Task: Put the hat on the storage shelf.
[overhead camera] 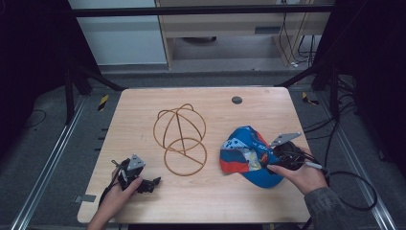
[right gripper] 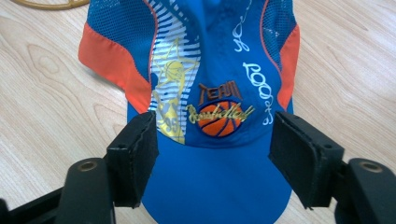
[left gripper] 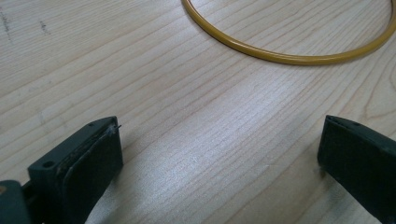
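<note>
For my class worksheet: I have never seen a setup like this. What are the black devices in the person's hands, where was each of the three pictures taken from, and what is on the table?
A person sits at a light wooden table with a hand-held two-jaw black tool in each hand. The high view looks down from above. The other two come from cameras riding on the tools, looking along their jaws. The left tool is open over bare wood, near the round base of a golden wire hat stand that stands mid-table. The right tool is open too, its jaws either side of the brim of a blue and orange basketball cap lying on the table. Neither tool holds anything yet. A small dark round disc sits near the far edge.
</note>
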The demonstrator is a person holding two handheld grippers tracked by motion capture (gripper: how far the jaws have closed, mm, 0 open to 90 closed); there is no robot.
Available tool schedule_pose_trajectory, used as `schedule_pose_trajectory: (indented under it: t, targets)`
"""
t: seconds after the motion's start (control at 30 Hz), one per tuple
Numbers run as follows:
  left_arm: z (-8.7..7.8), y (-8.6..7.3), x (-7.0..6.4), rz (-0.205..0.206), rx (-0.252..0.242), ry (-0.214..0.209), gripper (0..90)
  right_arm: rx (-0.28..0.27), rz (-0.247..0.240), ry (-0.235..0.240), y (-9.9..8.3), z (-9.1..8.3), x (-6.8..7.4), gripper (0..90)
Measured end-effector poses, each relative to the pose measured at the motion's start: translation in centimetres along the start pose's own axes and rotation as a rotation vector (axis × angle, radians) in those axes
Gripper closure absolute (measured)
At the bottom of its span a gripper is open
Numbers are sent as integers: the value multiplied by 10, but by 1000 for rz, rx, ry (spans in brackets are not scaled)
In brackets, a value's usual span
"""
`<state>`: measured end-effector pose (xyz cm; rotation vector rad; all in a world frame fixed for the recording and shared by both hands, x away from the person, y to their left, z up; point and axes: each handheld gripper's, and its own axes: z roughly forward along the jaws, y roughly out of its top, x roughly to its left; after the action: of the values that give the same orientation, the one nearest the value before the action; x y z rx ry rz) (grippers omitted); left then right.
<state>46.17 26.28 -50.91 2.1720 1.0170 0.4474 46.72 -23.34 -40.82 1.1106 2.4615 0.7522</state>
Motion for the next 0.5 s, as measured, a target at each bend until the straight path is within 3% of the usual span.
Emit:
schedule_pose_trajectory:
  t: [0.23, 0.5]
  targets:
    - [0, 0, 0, 0, 0, 0, 0, 36, -27, 8, 12, 1, -10, 362]
    - [0, 0, 0, 2, -1, -1, 0, 63, -44, 50, 28, 4, -12, 376]
